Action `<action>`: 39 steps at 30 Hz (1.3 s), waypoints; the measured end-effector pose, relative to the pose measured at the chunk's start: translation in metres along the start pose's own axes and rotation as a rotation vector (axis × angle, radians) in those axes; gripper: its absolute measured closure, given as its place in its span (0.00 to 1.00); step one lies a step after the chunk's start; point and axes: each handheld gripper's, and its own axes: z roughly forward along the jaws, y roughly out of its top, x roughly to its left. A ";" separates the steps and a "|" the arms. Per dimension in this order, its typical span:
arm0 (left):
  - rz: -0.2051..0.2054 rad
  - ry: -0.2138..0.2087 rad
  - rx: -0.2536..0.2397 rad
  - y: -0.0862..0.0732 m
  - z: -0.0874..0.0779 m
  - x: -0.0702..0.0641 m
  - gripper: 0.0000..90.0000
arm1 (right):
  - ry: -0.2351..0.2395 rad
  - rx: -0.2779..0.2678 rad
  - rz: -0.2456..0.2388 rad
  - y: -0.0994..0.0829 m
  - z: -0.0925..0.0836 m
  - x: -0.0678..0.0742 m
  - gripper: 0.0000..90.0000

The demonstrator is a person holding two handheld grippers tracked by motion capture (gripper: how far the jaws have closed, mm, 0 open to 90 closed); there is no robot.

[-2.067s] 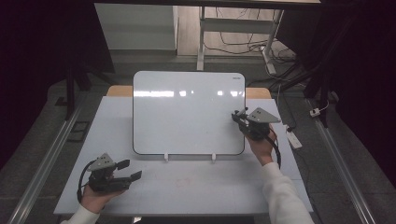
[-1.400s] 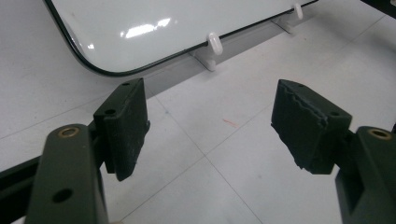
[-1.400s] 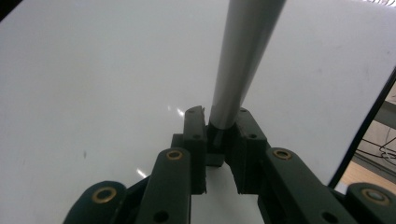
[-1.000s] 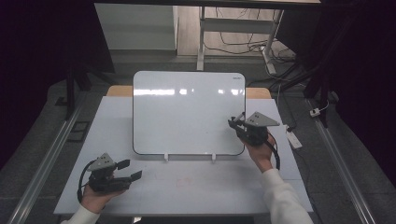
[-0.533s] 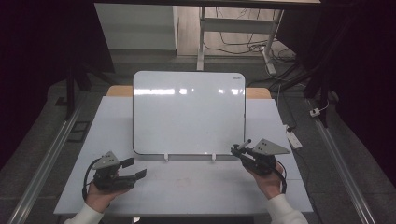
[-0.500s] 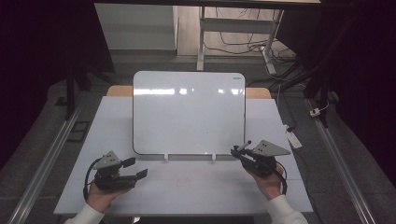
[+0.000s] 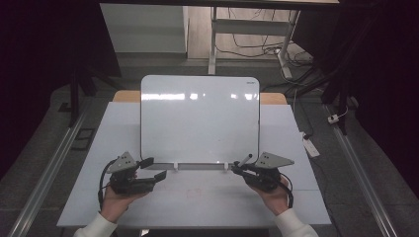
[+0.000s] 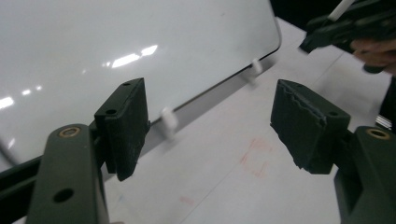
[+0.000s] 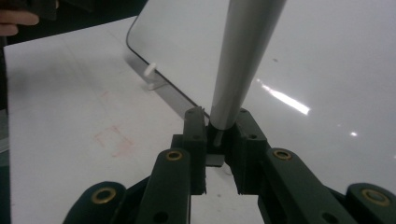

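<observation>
Clamped tight in the closed jaws of the right gripper [image 7: 236, 168]: a pale grey marker [image 9: 243, 60], pointing up and away from the hand, just in front of the lower right corner of the whiteboard [image 7: 200, 118]. No stroke visible anywhere on the board, only reflections of lamps, so probably an early stage: tool in hand, writing or drawing not yet begun, as far as can be judged. Left gripper [image 7: 154, 168] wide open and empty, hovering low near the lower left corner, the pads [image 8: 123, 126] touching nothing. Board leaning back, propped on two small white clips [image 7: 175, 166] at its bottom edge. Underneath, a pale white table [image 7: 89, 197] with a faint red mark [image 7: 193, 191] between the two hands. Around it a dark room, grey floor, loose cables [image 7: 257, 47] behind the table, and a white power strip [image 7: 309, 145] at the right.
</observation>
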 end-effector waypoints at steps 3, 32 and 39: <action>0.026 -0.027 -0.010 0.010 0.006 -0.009 0.32 | 0.031 0.004 -0.004 0.002 0.006 0.006 0.86; 0.230 -0.286 0.016 0.067 0.098 -0.078 0.84 | 0.203 0.039 0.010 0.013 0.052 0.039 0.86; 0.235 -0.236 0.011 0.067 0.090 -0.072 0.90 | 0.239 0.025 0.034 0.011 0.052 0.041 0.84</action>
